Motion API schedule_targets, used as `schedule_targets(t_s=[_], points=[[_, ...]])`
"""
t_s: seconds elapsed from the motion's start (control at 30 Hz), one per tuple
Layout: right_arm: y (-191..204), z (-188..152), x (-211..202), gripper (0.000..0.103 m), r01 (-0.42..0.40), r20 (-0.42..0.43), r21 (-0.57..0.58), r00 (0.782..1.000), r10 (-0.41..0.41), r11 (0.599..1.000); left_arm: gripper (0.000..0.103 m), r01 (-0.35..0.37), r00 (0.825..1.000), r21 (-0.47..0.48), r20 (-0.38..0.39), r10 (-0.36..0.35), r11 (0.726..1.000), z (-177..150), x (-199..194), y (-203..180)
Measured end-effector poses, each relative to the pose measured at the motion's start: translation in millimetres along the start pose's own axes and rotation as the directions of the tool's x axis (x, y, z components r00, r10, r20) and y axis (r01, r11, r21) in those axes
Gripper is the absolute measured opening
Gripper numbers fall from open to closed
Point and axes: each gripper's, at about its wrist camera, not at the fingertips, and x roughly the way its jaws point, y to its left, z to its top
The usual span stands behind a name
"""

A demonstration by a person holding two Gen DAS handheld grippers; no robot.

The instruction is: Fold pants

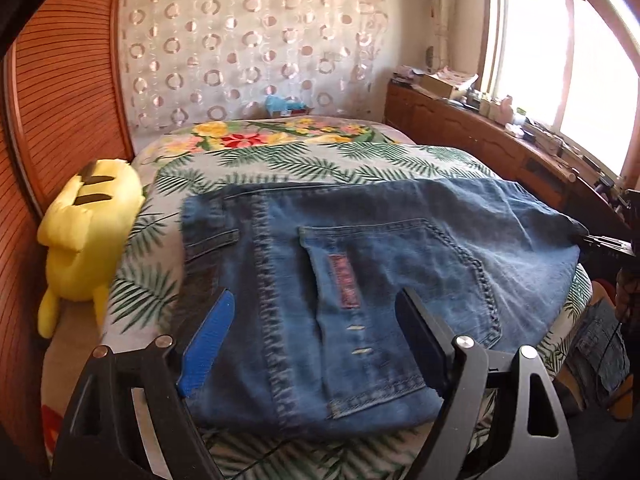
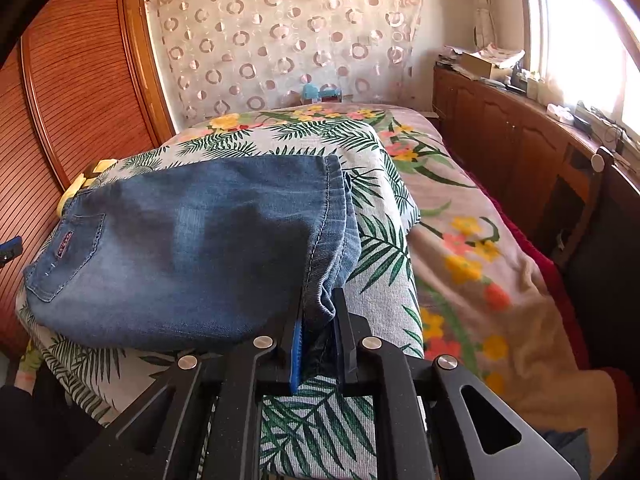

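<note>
Left gripper (image 1: 316, 332) spread wide, jaws released, blue pad on one finger and black on the other, with the waist end of the jeans (image 1: 360, 264) lying between them but not pinched. Right gripper (image 2: 316, 344) clenched on the jeans (image 2: 192, 248), pads pressed on a bunched corner of denim at the hem edge.

Just beyond the left fingers: back pocket (image 1: 404, 288) facing up, with a small red label and a chain of stitching along its side. Jeans folded into a compact stack, flat on a cushion (image 2: 384, 248) printed with green palm leaves, hems stacked on the right gripper's side, waistband on the left gripper's side.

Further out: cushion lying on a bed (image 2: 472, 240) covered in a flowered spread of yellow, pink and red. Yellow plush toy (image 1: 88, 236) at the left edge of the cushion, against a slatted wooden wardrobe (image 1: 68, 92).

Behind the bed: sheer curtain (image 1: 248, 44) patterned with rings and dots, a small blue thing (image 1: 280, 106) at its foot, too small to tell what. Along the right: low wooden cabinet (image 1: 480, 136) cluttered with boxes and bottles, under a bright window (image 1: 560, 60).
</note>
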Motion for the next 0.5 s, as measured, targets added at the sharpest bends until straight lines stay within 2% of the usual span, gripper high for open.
schedule_targets(t_s=[0.27, 0.43, 0.5], points=[[-3.2, 0.1, -11.1, 0.019, 0.012, 0.009, -0.009, 1.000, -0.012, 1.000, 0.083, 0.057, 0.998, 0.055, -0.018, -0.056, 0.997, 9.2, 26.7, -41.5], [-5.3, 0.3, -16.1, 0.035, 0.007, 0.027, 0.000, 1.000, -0.007, 1.000, 0.083, 0.083, 0.996, 0.078, -0.044, -0.080, 0.994, 10.3, 40.3, -61.4], [-5.0, 0.0, -16.1, 0.037, 0.001, 0.030, 0.002, 1.000, -0.001, 1.000, 0.083, 0.096, 0.995, 0.084, -0.044, -0.092, 0.992, 11.7, 43.1, -67.9]])
